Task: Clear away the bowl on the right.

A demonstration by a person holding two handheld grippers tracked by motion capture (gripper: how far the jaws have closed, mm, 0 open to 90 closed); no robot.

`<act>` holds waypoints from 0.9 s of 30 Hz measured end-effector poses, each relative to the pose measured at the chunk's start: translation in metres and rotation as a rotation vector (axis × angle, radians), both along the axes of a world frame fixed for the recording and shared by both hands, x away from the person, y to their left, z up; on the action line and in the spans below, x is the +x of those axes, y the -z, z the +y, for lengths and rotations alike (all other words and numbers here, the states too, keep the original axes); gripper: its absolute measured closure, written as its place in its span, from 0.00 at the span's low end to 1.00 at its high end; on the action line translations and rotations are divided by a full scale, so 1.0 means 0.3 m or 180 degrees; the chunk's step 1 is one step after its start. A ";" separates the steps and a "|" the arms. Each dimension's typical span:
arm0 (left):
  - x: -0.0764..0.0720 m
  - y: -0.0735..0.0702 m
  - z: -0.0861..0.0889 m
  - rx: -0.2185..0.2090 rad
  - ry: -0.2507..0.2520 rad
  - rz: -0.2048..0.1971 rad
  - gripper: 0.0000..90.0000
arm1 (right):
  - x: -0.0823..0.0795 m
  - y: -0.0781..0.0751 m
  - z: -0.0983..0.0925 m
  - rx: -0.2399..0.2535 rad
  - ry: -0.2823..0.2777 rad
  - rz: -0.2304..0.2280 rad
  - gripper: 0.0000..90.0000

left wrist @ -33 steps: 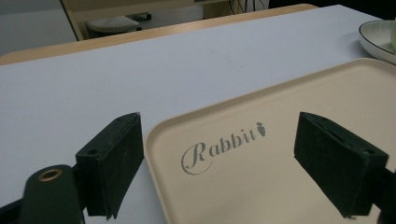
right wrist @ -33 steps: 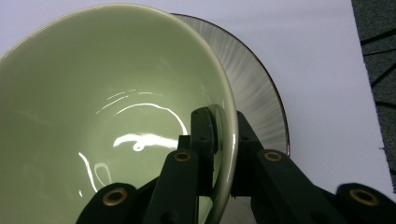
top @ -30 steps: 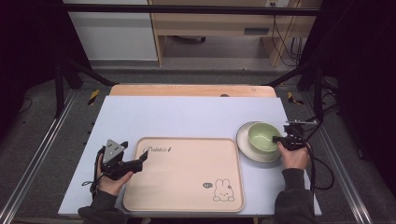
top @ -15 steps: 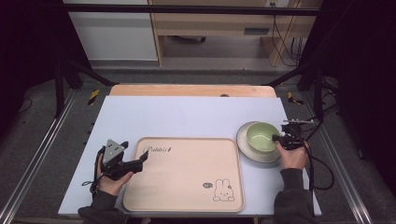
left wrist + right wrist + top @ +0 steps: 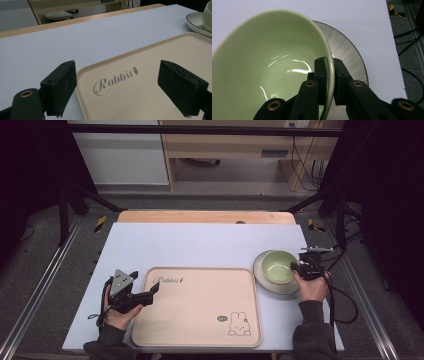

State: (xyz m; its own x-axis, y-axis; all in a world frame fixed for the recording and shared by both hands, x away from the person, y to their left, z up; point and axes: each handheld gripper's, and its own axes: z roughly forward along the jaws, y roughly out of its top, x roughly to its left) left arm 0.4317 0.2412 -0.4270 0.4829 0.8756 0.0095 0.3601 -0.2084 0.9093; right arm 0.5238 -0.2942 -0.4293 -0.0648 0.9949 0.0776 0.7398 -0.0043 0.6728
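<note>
On the plate point(image 5: 270, 282), bowl point(image 5: 278, 266) unmoved, right claw point(image 5: 329, 77) still clamped

Green bowl point(image 5: 269, 62): glossy glazed ceramic, bright highlights inside. Plate point(image 5: 349, 57) under it: smooth, fine radial streaks, dark rim. Beige tray point(image 5: 200, 305): matt, smooth plastic look. Table cover point(image 5: 200, 245): matt pale sheet; wood edge at frame top. Gripper pads point(image 5: 60, 85): matt black

A pale blue-grey table point(image 5: 200, 242) carries a beige rabbit-print tray point(image 5: 200, 305) near its front edge, and just beside it a white plate point(image 5: 262, 280).
</note>
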 end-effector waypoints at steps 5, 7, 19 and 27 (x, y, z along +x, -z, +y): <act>0.000 -0.001 -0.001 -0.0014 -0.0006 -0.0009 0.17 | -0.003 -0.005 0.003 -0.0062 -0.0041 -0.0021 0.93; -0.001 -0.002 0.000 -0.0015 -0.0008 -0.0011 0.17 | -0.005 -0.012 0.012 -0.0074 -0.0041 -0.0046 0.93; -0.002 -0.004 -0.001 -0.0014 -0.0010 -0.0014 0.17 | -0.018 -0.037 0.029 -0.0175 -0.0066 -0.0102 0.92; -0.004 -0.005 -0.004 -0.0009 0.0001 -0.0018 0.17 | -0.036 -0.071 0.032 -0.0058 -0.0122 -0.0195 0.92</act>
